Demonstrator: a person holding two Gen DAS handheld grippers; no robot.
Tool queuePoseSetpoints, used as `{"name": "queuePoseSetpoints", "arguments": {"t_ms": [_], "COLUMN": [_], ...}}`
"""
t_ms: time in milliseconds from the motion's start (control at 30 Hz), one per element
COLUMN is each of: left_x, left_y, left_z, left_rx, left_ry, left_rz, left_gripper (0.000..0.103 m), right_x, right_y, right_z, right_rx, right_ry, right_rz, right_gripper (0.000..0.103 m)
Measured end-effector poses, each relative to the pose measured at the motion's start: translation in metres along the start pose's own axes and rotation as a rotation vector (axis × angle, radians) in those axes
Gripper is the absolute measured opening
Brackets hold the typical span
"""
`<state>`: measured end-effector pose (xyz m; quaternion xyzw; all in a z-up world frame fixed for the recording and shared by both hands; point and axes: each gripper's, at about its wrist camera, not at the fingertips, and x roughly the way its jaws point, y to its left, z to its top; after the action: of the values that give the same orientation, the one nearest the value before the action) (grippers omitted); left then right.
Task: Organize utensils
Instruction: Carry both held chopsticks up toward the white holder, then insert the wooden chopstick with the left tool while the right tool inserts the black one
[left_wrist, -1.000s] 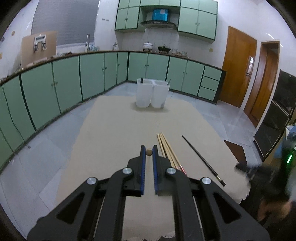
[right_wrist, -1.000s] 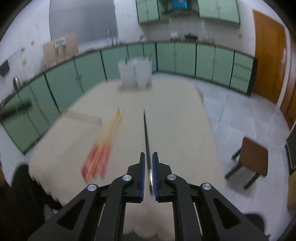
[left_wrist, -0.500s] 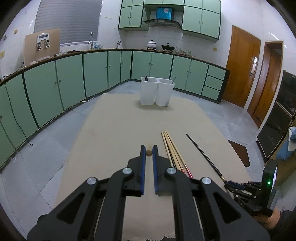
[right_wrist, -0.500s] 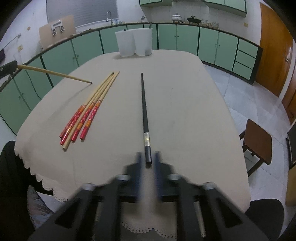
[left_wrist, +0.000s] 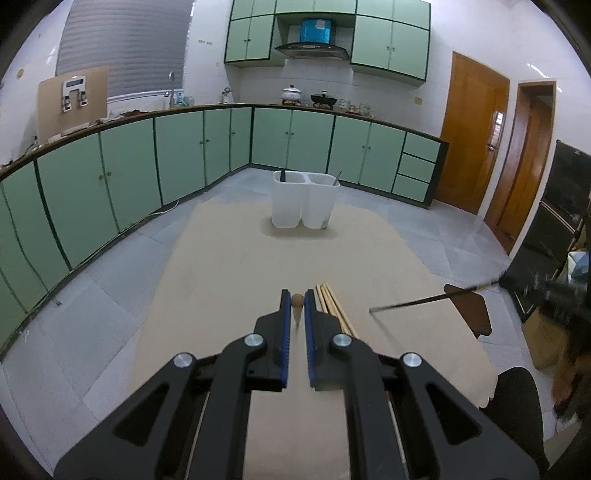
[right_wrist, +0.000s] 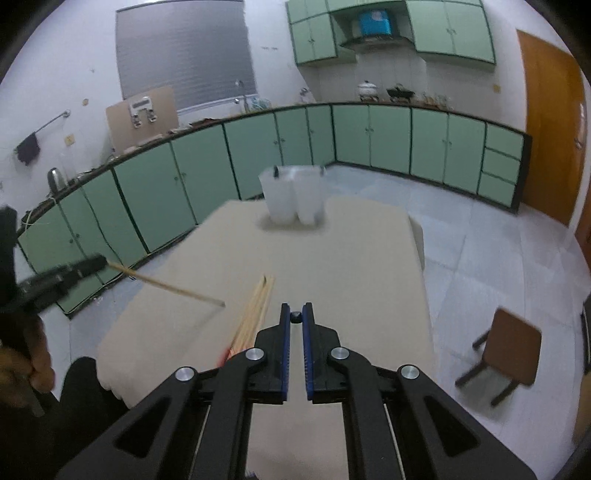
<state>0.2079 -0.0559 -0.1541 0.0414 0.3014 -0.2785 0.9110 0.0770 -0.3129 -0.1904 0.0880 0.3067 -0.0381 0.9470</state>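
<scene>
A: Both grippers are airborne over the beige-clothed table (left_wrist: 229, 280). The left gripper (left_wrist: 297, 314) is clamped on a wooden chopstick (left_wrist: 297, 301), seen end-on between its blue pads and, from the right wrist camera, as a pale stick slanting down toward the cloth.

B: And the right gripper (right_wrist: 296, 321)?

A: Closed on the black chopstick (right_wrist: 296, 316), its butt end showing between the fingers. From the left wrist camera that chopstick (left_wrist: 413, 303) hangs clear of the table, tip pointing inward. Half a second ago it lay flat on the cloth with the right gripper's fingers either side of its end; it has since been lifted.

B: What remains on the table?

A: A bundle of wooden chopsticks (right_wrist: 255, 314), unmoved, just right of the left gripper and just left of the right one. At the far end stands the white two-compartment utensil holder (left_wrist: 306, 201), with a dark handle in its left bin and a thin utensil leaning in its right, as before.

B: Any change in the left gripper?

A: Little; it holds its chopstick as it did a second ago.
</scene>
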Motion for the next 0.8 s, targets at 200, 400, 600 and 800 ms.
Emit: {"name": "queuePoseSetpoints", "arguments": {"t_ms": [200, 400, 600, 800], "left_x": [0.011, 0.029, 0.042, 0.045], "left_y": [0.004, 0.010, 0.015, 0.016], "left_z": [0.029, 0.052, 0.072, 0.092], "left_rx": [0.028, 0.039, 0.034, 0.039], "left_ry": [0.026, 0.067, 0.093, 0.082], "left_rz": [-0.038, -0.071, -0.099, -0.111], "left_gripper": [0.006, 0.006, 0.006, 0.006], "right_x": [0.018, 0.047, 0.064, 0.065], "right_y": [0.005, 0.002, -0.003, -0.004], "right_z": [0.053, 0.093, 0.118, 0.137], "right_rx": [-0.065, -0.100, -0.108, -0.106], "right_ry": [0.052, 0.132, 0.181, 0.177], "right_rz": [0.029, 0.039, 0.044, 0.051], "right_gripper": [0.006, 0.006, 0.006, 0.006]}}
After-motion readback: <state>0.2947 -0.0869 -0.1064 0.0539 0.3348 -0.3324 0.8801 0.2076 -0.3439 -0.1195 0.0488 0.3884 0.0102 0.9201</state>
